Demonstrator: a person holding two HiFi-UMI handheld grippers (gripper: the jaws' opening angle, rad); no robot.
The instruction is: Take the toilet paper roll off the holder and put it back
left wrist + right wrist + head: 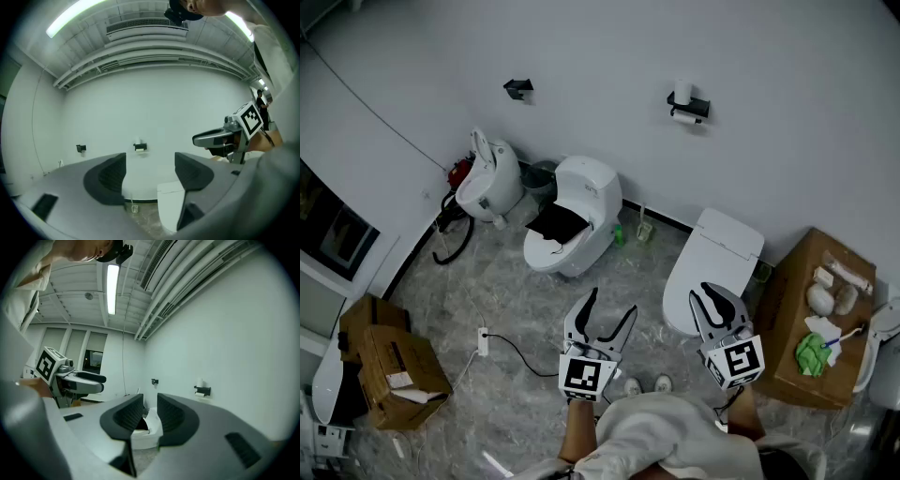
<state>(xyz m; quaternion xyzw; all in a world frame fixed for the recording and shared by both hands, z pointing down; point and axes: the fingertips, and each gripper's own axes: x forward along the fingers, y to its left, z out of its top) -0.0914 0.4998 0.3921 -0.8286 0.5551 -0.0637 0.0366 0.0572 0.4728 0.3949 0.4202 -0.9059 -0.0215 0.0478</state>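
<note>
A black holder [689,106] hangs on the far wall with one white toilet paper roll [682,93] standing on top of it and another [684,119] hanging below. The holder shows small in the left gripper view [139,147] and in the right gripper view [202,391]. My left gripper [601,317] [150,164] is open and empty, far from the wall. My right gripper [715,292] [150,401] is beside it, its jaws drawn almost together with only a thin slit, and holds nothing.
A second, bare black holder [517,88] is on the wall to the left. Three toilets stand on the floor: left [487,178], middle [577,212], right [712,262]. Cardboard boxes [389,361] sit at the left. A carton [797,323] with cloths is at the right.
</note>
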